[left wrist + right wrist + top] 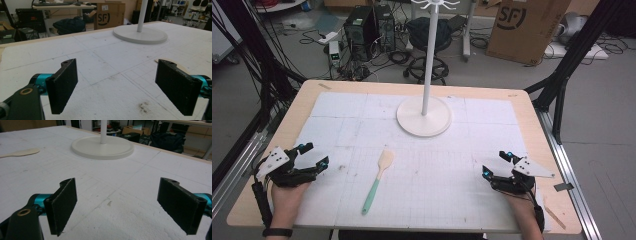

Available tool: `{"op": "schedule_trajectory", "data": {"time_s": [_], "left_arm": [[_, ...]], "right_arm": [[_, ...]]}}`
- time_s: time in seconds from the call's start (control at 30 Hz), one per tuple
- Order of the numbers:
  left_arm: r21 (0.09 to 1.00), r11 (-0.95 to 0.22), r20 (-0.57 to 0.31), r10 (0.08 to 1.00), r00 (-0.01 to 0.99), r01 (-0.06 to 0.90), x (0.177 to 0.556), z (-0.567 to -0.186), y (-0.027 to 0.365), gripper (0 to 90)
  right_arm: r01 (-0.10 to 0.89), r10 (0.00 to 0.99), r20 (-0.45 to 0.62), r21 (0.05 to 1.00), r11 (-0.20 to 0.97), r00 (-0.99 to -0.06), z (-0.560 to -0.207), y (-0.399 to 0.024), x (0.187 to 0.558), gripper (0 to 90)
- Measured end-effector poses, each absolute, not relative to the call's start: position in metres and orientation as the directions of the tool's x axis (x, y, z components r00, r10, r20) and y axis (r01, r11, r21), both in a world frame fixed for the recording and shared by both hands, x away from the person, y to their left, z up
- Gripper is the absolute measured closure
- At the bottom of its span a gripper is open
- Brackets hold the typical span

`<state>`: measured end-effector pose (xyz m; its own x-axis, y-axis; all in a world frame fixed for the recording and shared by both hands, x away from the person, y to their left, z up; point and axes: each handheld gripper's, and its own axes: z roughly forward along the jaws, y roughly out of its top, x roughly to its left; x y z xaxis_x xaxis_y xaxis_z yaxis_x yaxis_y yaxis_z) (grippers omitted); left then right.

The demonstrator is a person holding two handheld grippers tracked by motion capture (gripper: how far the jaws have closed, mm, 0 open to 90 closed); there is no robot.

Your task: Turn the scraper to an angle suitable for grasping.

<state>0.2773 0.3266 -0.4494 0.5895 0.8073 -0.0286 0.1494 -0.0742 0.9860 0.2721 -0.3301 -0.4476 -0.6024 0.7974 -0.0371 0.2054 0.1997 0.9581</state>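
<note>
A spatula [378, 180] with a pale wooden blade and mint-green handle lies flat on the white mat, left of centre. A white stand [424, 116] with a round base and tall pole rises at the back centre. My left gripper [314, 155] rests near the table's left edge, jaws wide apart, nothing between them. My right gripper [496, 164] rests near the right edge, likewise open and empty. The left gripper view shows the stand base [140, 35] ahead and the spatula blade [170, 62] peeking behind the right jaw. The right gripper view shows the base [102, 147] and the blade [21, 152] at far left.
The white gridded mat [412, 165] covers most of the wooden table [557, 210]. Beyond the table's far edge stand computer towers [367, 27], a stool [428, 35] and a cardboard box [524, 27]. Black frame struts [562, 75] flank the table.
</note>
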Motion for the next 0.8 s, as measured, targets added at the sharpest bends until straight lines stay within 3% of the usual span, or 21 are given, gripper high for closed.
{"op": "schedule_trajectory", "data": {"time_s": [0.8], "left_arm": [[0.974,-0.114,-0.026,0.803,0.595,0.196,0.2772,-0.4473,0.3184,23.1]], "right_arm": [[0.216,0.802,-0.026,0.957,0.192,-0.596,-0.4477,-0.3304,0.2734,15.9]]}}
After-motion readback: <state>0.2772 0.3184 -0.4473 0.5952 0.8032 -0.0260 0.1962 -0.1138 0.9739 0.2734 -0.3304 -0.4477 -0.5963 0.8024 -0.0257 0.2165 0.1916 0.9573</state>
